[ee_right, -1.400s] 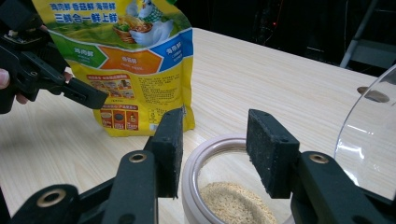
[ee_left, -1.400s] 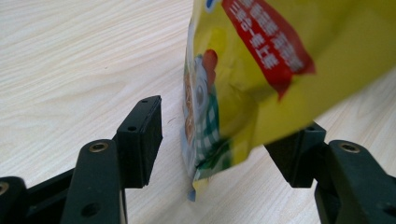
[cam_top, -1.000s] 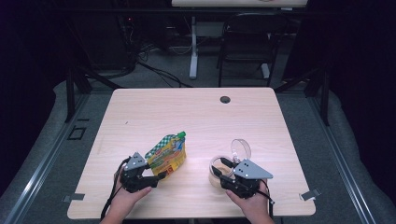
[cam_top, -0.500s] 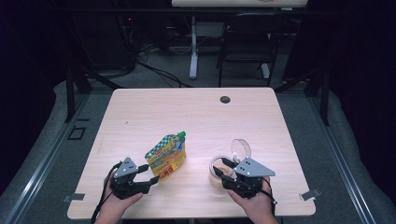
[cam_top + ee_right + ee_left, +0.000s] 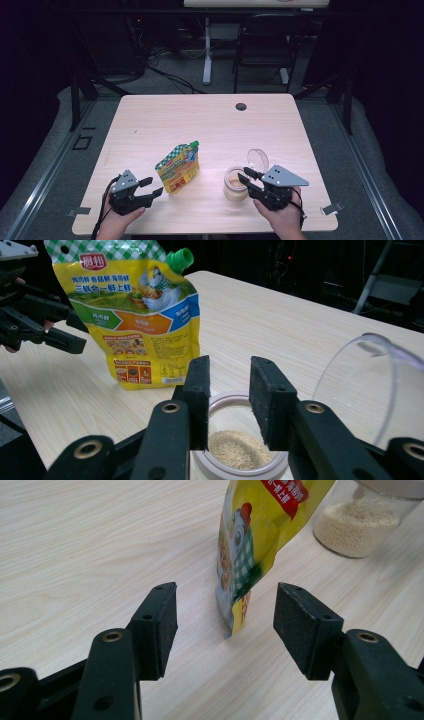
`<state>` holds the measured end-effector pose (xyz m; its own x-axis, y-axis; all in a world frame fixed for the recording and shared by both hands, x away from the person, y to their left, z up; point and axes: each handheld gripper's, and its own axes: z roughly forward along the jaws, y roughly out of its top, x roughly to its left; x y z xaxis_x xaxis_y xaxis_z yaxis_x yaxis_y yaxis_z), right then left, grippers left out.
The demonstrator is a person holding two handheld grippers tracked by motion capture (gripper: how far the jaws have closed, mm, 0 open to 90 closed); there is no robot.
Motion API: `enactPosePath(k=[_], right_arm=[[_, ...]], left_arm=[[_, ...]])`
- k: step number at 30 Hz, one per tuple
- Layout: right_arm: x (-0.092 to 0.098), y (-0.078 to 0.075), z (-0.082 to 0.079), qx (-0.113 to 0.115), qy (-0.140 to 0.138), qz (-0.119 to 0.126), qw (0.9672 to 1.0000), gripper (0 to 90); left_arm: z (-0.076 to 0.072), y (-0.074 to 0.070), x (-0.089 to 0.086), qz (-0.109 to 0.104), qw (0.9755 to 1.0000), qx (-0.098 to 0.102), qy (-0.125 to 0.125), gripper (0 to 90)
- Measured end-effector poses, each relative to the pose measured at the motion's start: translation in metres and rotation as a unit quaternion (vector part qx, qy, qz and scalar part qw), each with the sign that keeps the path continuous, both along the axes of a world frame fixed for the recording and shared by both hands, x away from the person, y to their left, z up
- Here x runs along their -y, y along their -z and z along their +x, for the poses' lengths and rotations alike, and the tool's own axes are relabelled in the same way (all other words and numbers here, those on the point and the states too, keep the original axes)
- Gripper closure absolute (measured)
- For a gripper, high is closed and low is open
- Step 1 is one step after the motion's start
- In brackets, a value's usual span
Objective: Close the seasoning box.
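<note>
A yellow and green spouted pouch (image 5: 179, 167) stands upright on the wooden table (image 5: 210, 120). My left gripper (image 5: 151, 187) sits just left of it, open. Its jaws have just been closing a little, and the pouch's lower edge (image 5: 235, 580) stands in front of the gap with neither pad touching it. A clear jar of pale grains (image 5: 234, 184) stands to the right with its hinged lid (image 5: 257, 160) flipped up. My right gripper (image 5: 246, 179) hovers over the jar's mouth (image 5: 220, 402). Its jaws have just been closing and now stand narrowly apart with nothing between them.
A dark round grommet (image 5: 241, 106) sits near the table's far edge. Chairs and desk legs stand on the floor beyond. In the right gripper view, the left gripper (image 5: 45, 315) is behind the pouch (image 5: 135, 325), and the raised lid (image 5: 370, 385) is to the right.
My left gripper has drawn back to the left off the pouch, which now stands on its own. My right gripper has risen slightly over the jar and its jaws are narrower.
</note>
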<state>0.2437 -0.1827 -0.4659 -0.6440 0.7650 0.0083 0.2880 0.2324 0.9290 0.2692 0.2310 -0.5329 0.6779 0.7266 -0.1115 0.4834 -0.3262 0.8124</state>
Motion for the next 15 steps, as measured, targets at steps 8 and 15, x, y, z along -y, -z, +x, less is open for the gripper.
enactPosePath(k=[8,15], right_arm=[[0.010,-0.008,-0.002,0.001,0.009,0.001,1.0000,79.0],[0.015,-0.013,-0.003,0.001,0.012,0.003,0.9999,82.9]], left_arm=[[-0.005,-0.004,-0.002,-0.006,0.9998,0.004,0.016,43.7],[-0.003,-0.005,-0.009,-0.001,1.0000,0.004,-0.003,44.2]])
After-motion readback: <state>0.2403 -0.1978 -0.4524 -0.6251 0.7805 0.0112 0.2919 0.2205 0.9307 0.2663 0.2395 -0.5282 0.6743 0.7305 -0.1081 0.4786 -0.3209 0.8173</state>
